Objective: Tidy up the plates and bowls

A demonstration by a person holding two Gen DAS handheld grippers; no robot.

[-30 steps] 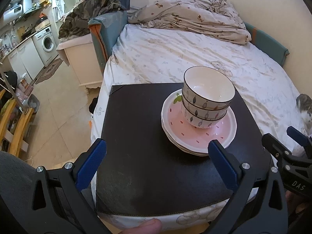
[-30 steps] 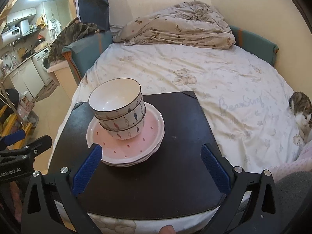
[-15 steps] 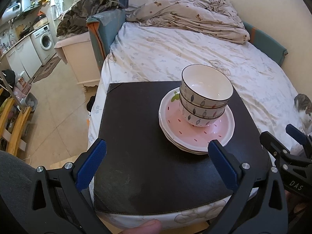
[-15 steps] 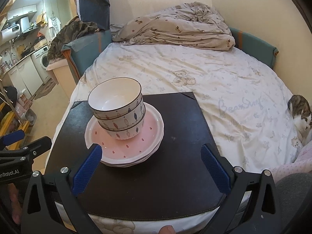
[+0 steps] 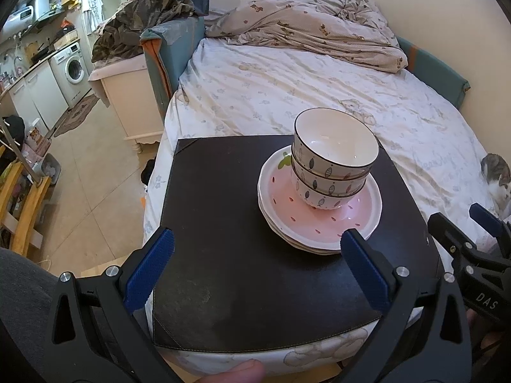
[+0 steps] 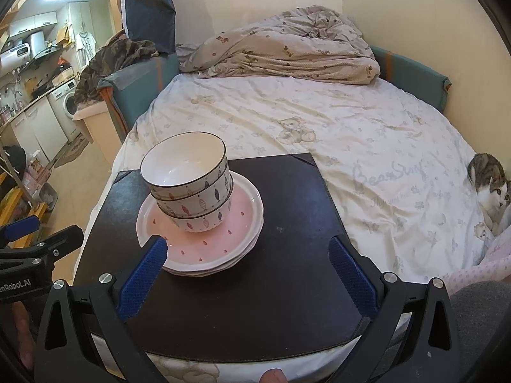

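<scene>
Nothing shifted: bowls [image 5: 332, 169] stay nested on plates [image 5: 345, 223].

Soft indoor light, sharp focus, fisheye-warped edges

Home bedroom, bed [image 5: 319, 95], washing machine [image 5: 75, 67]

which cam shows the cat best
The right wrist view. There the cat sits at the right edge on the bed sheet, with its tabby back, white chest and face all visible. In the left wrist view the cat is smaller and blurrier at the frame edge, partly cut off, behind the right gripper.
</scene>
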